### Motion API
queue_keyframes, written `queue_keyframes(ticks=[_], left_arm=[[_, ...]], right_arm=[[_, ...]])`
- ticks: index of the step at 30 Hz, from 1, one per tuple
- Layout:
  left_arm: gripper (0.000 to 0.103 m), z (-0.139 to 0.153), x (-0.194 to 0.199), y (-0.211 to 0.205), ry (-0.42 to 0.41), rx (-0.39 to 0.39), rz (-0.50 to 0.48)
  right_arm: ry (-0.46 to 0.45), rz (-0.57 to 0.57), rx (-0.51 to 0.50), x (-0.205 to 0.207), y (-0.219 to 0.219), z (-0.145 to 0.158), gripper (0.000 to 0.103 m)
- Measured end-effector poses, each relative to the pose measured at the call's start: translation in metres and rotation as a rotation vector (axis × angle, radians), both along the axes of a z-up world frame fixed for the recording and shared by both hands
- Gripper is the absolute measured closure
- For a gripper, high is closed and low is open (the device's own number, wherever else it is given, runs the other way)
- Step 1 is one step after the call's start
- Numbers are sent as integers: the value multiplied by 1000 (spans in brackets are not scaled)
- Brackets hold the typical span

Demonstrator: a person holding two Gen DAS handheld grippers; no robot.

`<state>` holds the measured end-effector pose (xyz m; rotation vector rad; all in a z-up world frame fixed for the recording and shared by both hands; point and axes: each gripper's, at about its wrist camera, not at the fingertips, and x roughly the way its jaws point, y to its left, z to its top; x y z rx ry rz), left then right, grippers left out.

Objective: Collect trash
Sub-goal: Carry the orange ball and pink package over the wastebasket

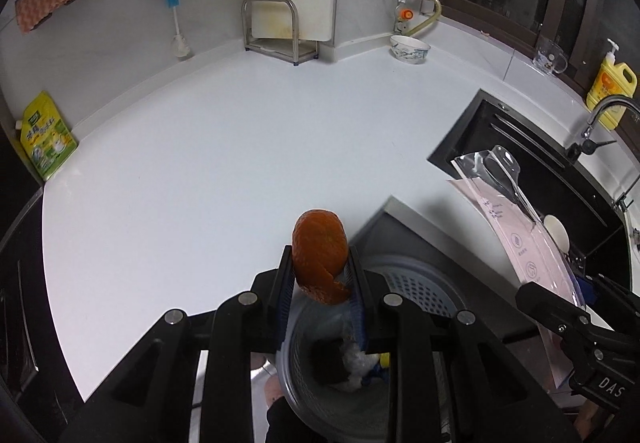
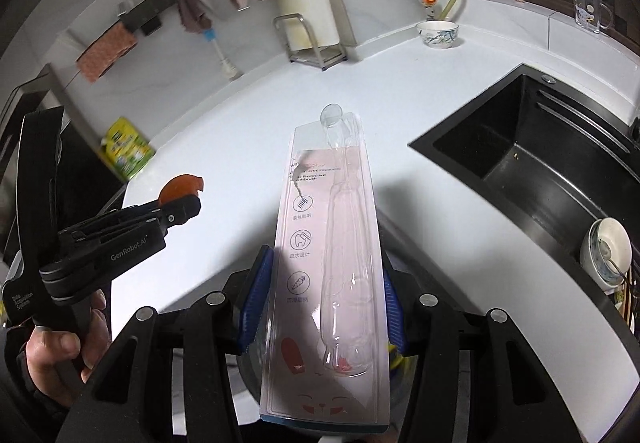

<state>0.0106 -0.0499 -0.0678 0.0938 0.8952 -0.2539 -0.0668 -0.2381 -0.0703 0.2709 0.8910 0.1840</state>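
Note:
My left gripper is shut on an orange peel and holds it over a grey perforated trash basket that sits below the counter edge with some trash inside. The peel also shows in the right wrist view, in the left gripper. My right gripper is shut on an empty pink toothbrush blister pack, held flat above the basket. The pack also shows in the left wrist view, with the right gripper at the right.
A white counter lies ahead. A black sink with a bowl in it is at the right. A green-yellow pouch, a metal rack, a patterned bowl, a glass mug and a yellow soap bottle stand along the walls.

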Motion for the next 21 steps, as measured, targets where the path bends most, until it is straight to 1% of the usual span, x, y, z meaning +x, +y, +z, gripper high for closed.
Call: queue_keyframes(ticks=[4, 9, 15, 21], left_arm=[[78, -8, -27, -4, 19, 16, 4], [78, -24, -44, -7, 66, 35, 5], [78, -40, -48, -7, 102, 46, -7], [78, -61, -40, -5, 137, 45, -12]], right_arm=[[29, 31, 10, -22, 0, -9, 55], [79, 45, 25, -42, 0, -25, 55], [156, 42, 41, -45, 4, -47, 55], [213, 30, 54, -38, 10, -68, 55]])
